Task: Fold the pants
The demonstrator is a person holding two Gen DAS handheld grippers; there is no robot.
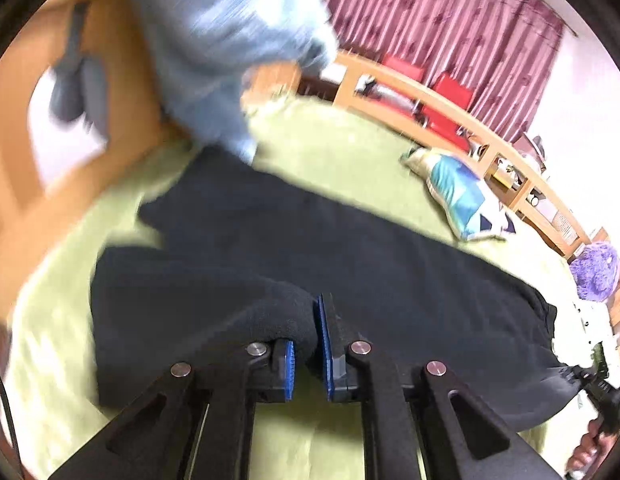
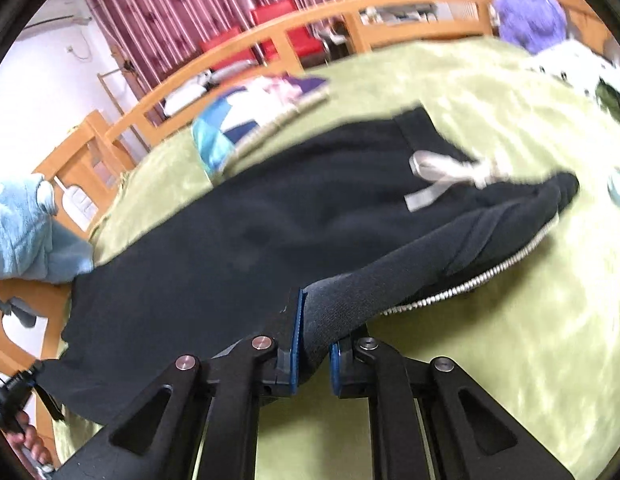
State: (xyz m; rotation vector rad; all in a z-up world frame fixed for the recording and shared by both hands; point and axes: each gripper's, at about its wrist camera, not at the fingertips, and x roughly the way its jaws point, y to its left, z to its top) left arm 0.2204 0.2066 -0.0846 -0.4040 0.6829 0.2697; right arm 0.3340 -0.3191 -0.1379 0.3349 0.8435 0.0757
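A bedroom with dark pink curtains (image 1: 442, 32) and a curved wooden bed rail (image 1: 430, 100) frames a bed covered in a pale green blanket (image 1: 342, 140), on which the black pants (image 1: 270, 232) lie stretched lengthwise between the two views. Both frames are smeared by motion, so fine detail is uncertain. The left gripper (image 1: 308, 344) is clamped on a thick roll of the black cloth near the leg end, its blue pads (image 1: 323, 332) pressing the fabric from both sides; the right gripper (image 2: 314, 340) is likewise closed on a bunch of cloth at the waist end, just beside the pale zipper teeth (image 2: 490, 276) that run along a raised edge. Pinching the near long edge at both ends looks meant to let the one side be carried over the other as a single flap, keeping the fold straight. The pants are a soft, matte, knit-looking black fabric with a waistband and a light grey drawstring (image 2: 438, 176) tied in a bow, and the held edge peels up off the blanket while the rest lies flat. A blue patterned pillow (image 1: 462, 196), a purple plush toy (image 1: 594, 272) and light blue clothing (image 1: 230, 40) sit around the edges.
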